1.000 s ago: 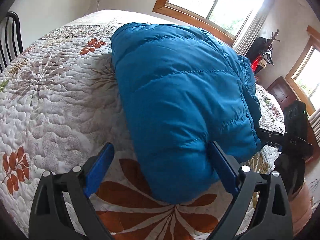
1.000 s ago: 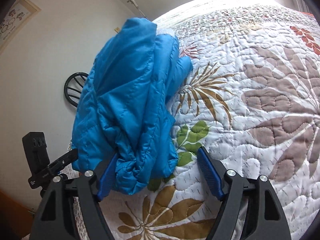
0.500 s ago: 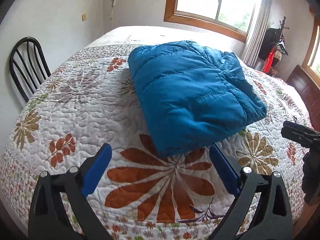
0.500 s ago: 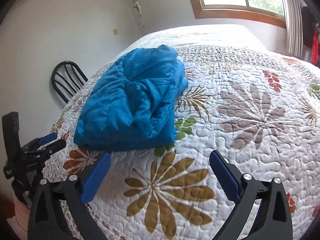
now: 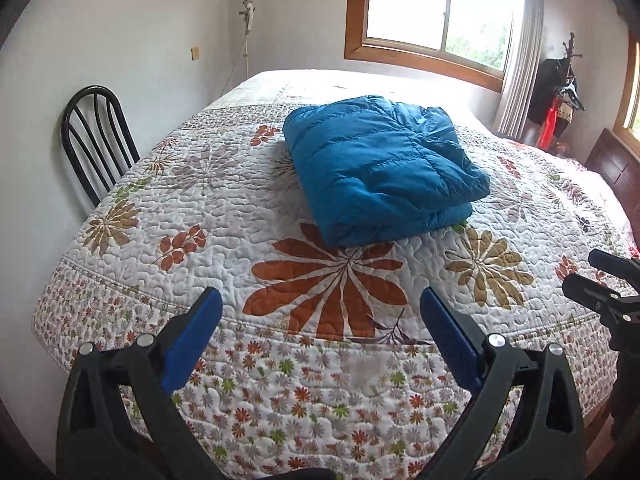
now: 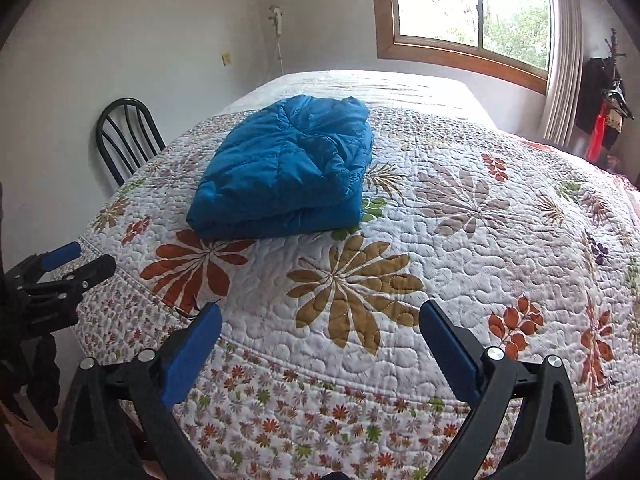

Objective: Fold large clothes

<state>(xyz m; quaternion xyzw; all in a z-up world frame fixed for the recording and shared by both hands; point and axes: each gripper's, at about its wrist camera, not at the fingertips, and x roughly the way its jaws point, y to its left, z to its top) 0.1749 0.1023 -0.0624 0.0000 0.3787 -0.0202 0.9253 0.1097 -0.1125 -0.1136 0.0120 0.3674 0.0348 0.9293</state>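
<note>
A puffy blue quilted down jacket point(image 5: 380, 172), folded into a thick rectangular bundle, lies on the white floral-patterned quilted bedspread point(image 5: 224, 216) toward the middle of the bed, well apart from both tools and ahead of them; the left gripper point(image 5: 320, 336) hangs over the near edge of the bed with its blue-padded jaws spread wide and nothing between them, and the right gripper point(image 6: 320, 344) likewise stands fully released and empty, its jaws having just been opening. From the left gripper the bundle sits ahead and slightly right, its long axis running away toward the wood-framed window point(image 5: 436, 12); from the right gripper it sits ahead and to the left, with its layered open edges facing that side; neither hand looks clearly nearer. A black metal chair point(image 5: 98, 140) stands against the wall to the left of the bed. Compared with a second ago, when the jacket filled both views and its near edge lay between each pair of jaws, both grippers have let go and drawn back and upward, leaving the garment resting alone; the fold appears finished, so any further move would likely be a fresh reach forward across the bedspread.
</note>
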